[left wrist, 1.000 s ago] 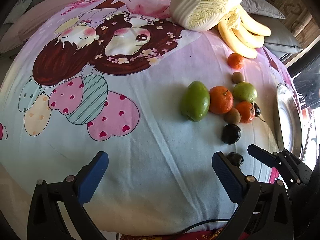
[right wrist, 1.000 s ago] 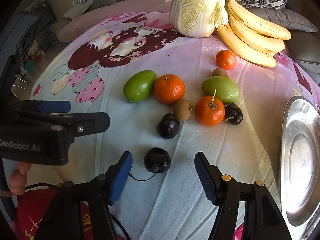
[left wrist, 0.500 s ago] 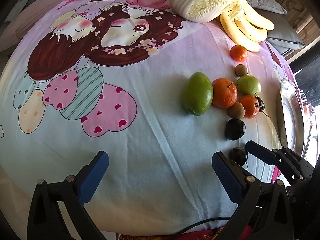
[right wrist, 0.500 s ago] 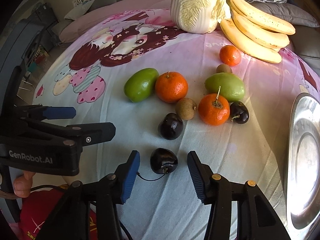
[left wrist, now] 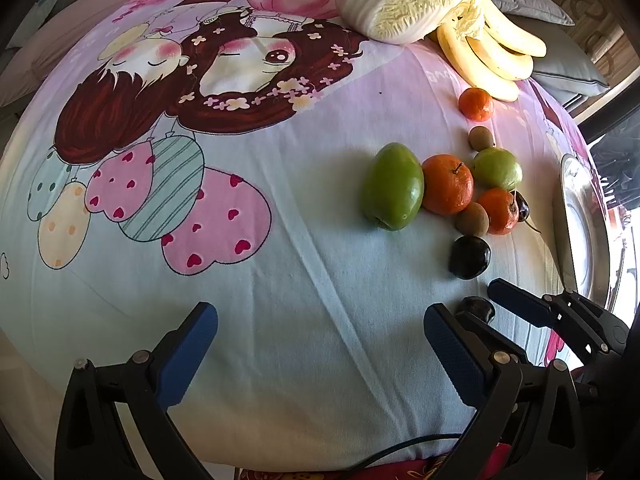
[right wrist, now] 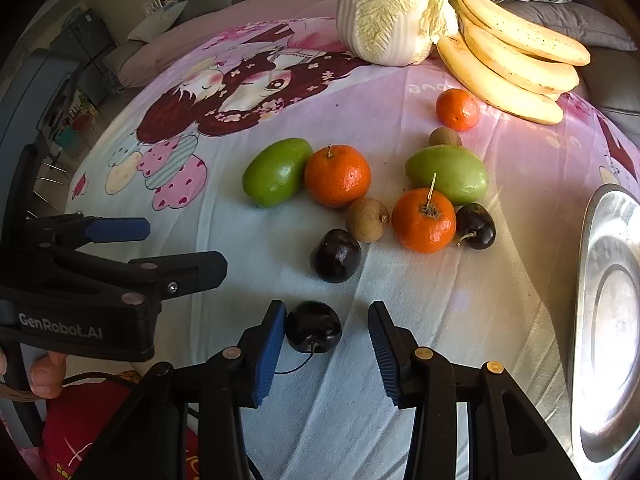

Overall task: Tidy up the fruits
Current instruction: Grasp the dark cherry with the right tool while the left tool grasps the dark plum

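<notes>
The jaws of the right gripper [right wrist: 327, 334] have just been closing around a dark cherry [right wrist: 313, 326], which lies between them on the cloth: the left pad is seen touching or almost touching its side, while a clear gap is left between the fruit and the right pad, so the cherry is not yet clamped. Its thin stalk is curled on the cloth toward the camera. The jaws of the left gripper [left wrist: 320, 354] are held wide apart over bare cloth, with nothing between them.

Just beyond the cherry a second dark cherry [right wrist: 336, 255] is seen, and past it a small brown fruit [right wrist: 367, 219] that touches a stalked orange [right wrist: 424, 220]. A third cherry [right wrist: 475, 226] is pressed against the right side of that orange. Behind these, a green fruit [right wrist: 276, 172] and a larger orange [right wrist: 337, 176] lie side by side and touching, and another green fruit [right wrist: 447, 174] is set behind the stalked orange. Farther back a second brown fruit [right wrist: 445, 137] and a small orange [right wrist: 457, 109] are placed near a bunch of bananas [right wrist: 516, 68], beside which a napa cabbage [right wrist: 390, 12] rests.

A round metal tray [right wrist: 608, 320] is seen at the right edge, well apart from the gripped-at cherry. Everything lies on a cartoon-printed cloth [left wrist: 280, 280]. In the right wrist view, part of a hand [right wrist: 46, 374] is visible under the left gripper's body.
</notes>
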The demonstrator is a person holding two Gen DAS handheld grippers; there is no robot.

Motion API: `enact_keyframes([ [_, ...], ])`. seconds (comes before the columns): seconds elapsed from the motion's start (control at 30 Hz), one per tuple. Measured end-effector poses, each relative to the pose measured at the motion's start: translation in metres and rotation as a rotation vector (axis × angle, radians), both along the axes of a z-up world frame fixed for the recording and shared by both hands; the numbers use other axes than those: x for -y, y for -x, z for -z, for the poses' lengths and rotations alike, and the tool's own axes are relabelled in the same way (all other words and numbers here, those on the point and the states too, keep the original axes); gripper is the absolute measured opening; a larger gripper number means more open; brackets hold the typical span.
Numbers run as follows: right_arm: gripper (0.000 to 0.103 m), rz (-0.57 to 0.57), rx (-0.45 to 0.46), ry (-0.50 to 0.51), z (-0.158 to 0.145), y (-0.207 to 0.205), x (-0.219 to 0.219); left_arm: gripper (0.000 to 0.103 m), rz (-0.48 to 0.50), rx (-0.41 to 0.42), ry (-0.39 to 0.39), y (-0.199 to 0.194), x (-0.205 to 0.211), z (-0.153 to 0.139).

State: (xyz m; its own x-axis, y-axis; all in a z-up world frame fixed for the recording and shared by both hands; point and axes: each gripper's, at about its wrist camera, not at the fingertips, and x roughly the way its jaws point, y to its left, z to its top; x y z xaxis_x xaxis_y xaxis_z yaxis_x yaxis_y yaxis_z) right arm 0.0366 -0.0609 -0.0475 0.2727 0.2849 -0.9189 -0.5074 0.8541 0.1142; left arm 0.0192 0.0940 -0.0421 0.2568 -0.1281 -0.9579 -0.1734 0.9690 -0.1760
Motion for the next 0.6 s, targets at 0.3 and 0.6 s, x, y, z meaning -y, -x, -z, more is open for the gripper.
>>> enact_keyframes([
  [0.3, 0.029, -0.002, -0.023, -0.015, 0.003, -0.001, 0.001, 0.097, 0.004, 0.004, 0.032, -0.001, -0.001, 0.001],
  [0.6, 0.029, 0.008, -0.020, -0.050, -0.004, 0.002, 0.009, 0.094, 0.010, 0.015, 0.037, -0.006, 0.006, -0.003],
])
